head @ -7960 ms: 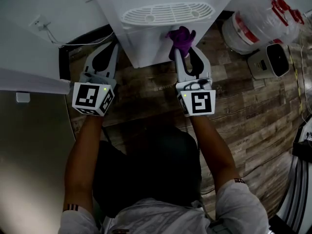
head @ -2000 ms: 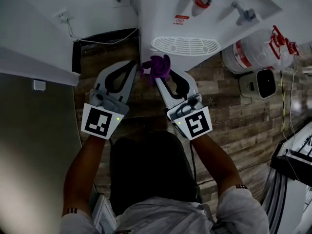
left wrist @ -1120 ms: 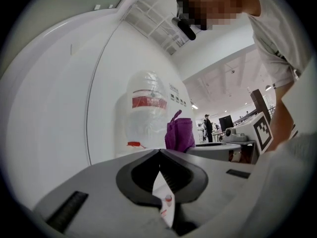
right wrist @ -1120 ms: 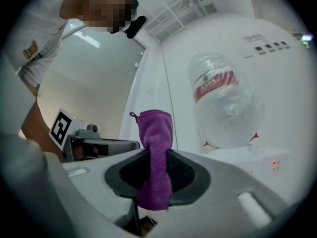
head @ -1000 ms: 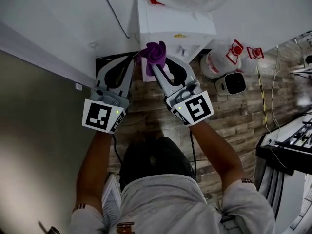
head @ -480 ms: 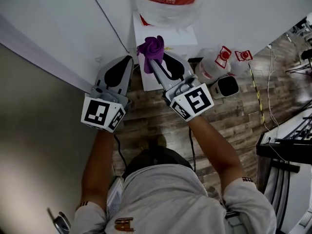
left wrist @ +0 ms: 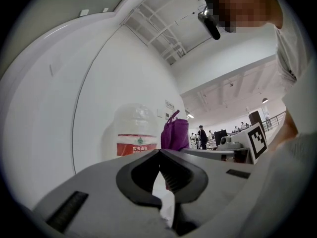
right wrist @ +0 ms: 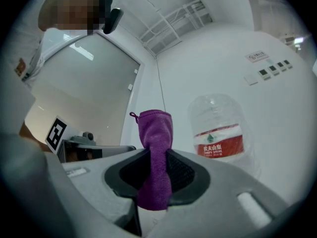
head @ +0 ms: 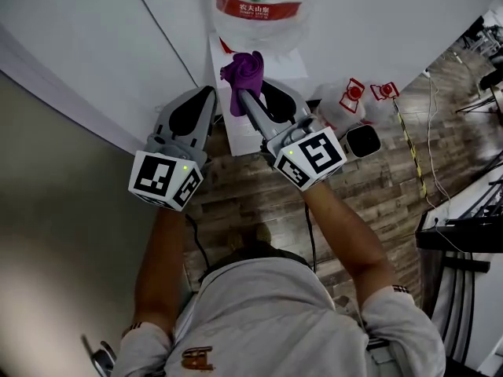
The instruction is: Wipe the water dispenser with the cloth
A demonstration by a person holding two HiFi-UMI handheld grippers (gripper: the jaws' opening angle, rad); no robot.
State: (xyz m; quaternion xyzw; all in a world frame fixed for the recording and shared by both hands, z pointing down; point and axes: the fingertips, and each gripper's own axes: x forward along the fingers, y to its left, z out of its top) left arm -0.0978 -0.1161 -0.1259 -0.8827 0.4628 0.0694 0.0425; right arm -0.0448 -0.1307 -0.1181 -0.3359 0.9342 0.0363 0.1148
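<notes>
You are holding the purple cloth in your right gripper. Its jaws are squeezing the lower part of the cloth, and the rest is sticking out past the tips. The cloth is bunched into a long roll. Its long side is running the same way as the jaws. Its free end is pointing away from you, toward the big water bottle sitting on top of the white water dispenser. A tiny loop is poking out at that end. The cloth is hanging over the dispenser's top, near the bottle, but I cannot tell if it is touching. Your left gripper is sitting just beside it, with its jaws pressed together and nothing in them.
</notes>
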